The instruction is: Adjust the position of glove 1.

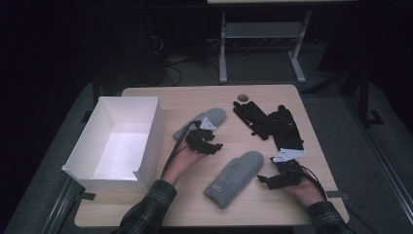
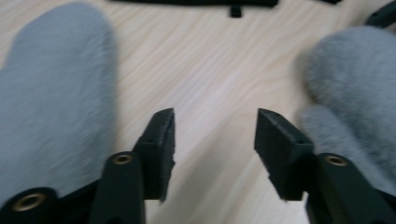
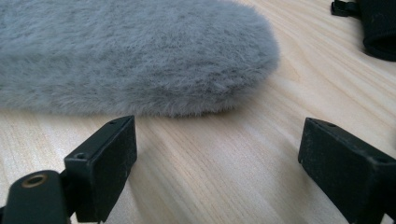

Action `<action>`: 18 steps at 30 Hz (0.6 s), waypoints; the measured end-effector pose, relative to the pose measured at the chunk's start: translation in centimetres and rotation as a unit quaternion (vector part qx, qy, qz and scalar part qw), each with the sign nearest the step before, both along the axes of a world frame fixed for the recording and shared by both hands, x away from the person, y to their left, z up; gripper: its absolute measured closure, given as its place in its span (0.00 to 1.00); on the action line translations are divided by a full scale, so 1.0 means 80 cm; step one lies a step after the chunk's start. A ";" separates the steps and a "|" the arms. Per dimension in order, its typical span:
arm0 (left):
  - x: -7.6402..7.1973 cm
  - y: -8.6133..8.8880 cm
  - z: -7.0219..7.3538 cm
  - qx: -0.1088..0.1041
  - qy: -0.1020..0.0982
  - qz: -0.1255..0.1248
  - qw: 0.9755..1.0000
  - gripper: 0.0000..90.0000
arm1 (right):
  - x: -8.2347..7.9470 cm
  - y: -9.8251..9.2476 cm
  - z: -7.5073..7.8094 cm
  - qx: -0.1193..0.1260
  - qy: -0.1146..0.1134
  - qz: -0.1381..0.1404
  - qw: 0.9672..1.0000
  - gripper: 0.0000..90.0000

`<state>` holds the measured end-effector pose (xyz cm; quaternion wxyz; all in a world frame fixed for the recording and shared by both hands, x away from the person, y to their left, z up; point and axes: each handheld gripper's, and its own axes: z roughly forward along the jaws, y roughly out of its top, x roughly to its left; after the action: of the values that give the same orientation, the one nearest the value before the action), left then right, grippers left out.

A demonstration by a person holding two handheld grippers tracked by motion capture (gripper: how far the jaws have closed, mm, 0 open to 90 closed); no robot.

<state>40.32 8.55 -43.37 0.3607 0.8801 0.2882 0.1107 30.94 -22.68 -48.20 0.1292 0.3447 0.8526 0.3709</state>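
Note:
Two grey fleece mittens lie on the wooden table [image 1: 272,204]. One mitten [image 1: 234,178] is at the front middle, its cuff toward me. The other mitten [image 1: 210,118] lies farther back. My left gripper [image 1: 214,144] hovers between them, open, with bare wood between its jaws. In the left gripper view that gripper [image 2: 215,135] has the far mitten [image 2: 51,93] on its left and the near mitten [image 2: 355,84] on its right. My right gripper [image 1: 265,180] rests open just right of the near mitten. In the right gripper view, it [image 3: 217,154] is just short of the mitten's rounded tip [image 3: 140,56].
A white open box [image 1: 117,141] stands at the table's left. A pair of black gloves [image 1: 270,122] lies at the back right; one black glove [image 3: 378,28] edges into the right gripper view. A small round object [image 1: 242,96] sits near the far edge.

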 end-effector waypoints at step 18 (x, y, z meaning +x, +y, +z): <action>0.070 0.041 0.006 0.007 -0.035 0.092 0.995 0.36 | 0.000 0.000 0.000 0.000 0.000 -0.001 1.000 0.13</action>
<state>45.91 11.81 -42.88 0.3527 0.8477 0.3547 0.1766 30.94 -22.67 -48.20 0.1297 0.3454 0.8524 0.3705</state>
